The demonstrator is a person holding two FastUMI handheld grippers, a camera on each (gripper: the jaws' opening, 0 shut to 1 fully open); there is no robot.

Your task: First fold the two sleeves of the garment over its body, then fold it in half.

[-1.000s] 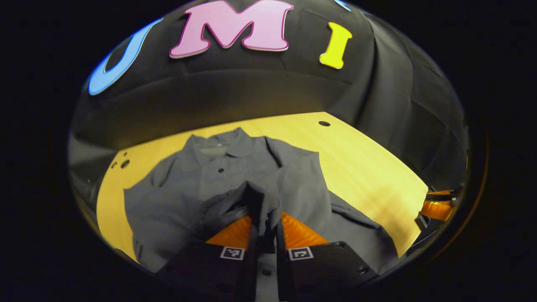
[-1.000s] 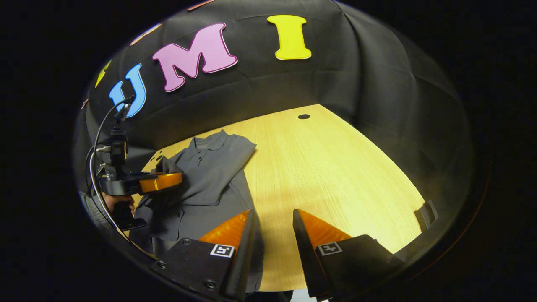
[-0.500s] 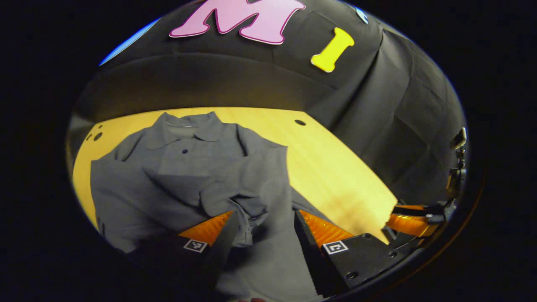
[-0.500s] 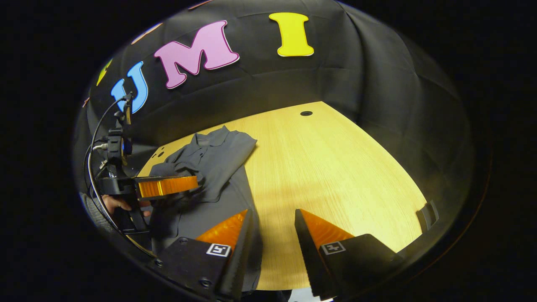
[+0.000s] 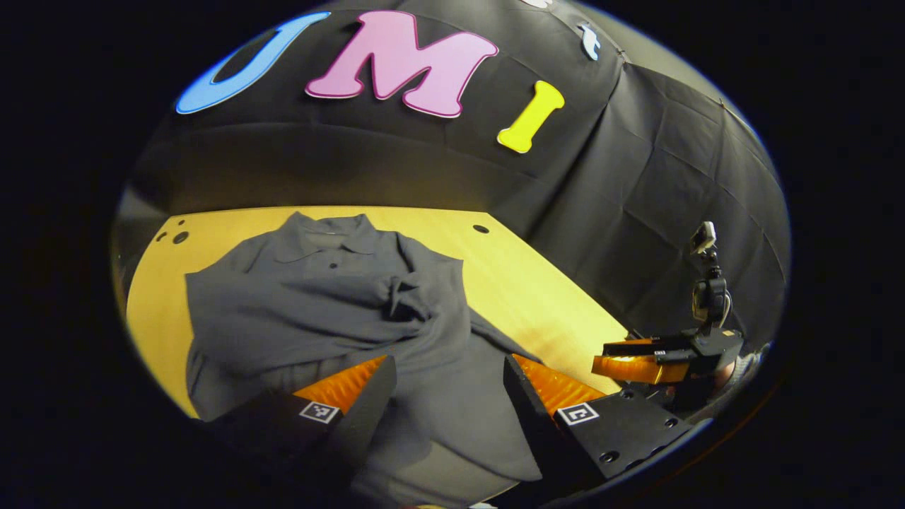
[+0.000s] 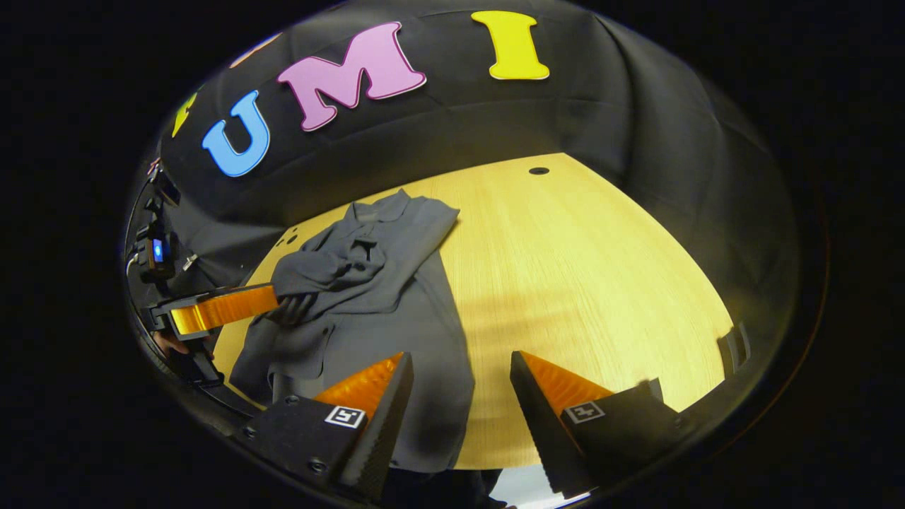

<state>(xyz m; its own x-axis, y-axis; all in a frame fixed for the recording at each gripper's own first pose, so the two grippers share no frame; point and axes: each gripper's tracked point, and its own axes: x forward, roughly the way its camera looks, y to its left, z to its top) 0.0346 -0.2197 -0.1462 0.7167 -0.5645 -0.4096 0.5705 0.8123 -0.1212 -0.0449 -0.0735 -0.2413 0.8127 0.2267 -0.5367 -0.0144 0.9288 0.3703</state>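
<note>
Released since the earlier frames, the left sleeve (image 5: pixel 318 304) is now seen lying bunched across the chest of the grey garment (image 5: pixel 424 382), where a second ago it was pinched and carried.

In the left gripper view, the left gripper (image 5: pixel 445 396) is shown at the bottom centre with its fingers spread and nothing between them, above the shirt's lower body. The garment is spread on the wooden table (image 5: pixel 551 311), collar toward the upper left of the frame. The right gripper (image 5: pixel 629 364) is seen at the right edge, side-on.

In the right gripper view, the right gripper (image 6: pixel 459 410) is shown spread and empty over the garment's hem edge and bare table. The left gripper's orange finger is seen at the left edge, beside the folded sleeve.

Both sleeves are judged folded. The half fold is called for next: the hem is to be pinched by both grippers and carried up to the collar.
</note>
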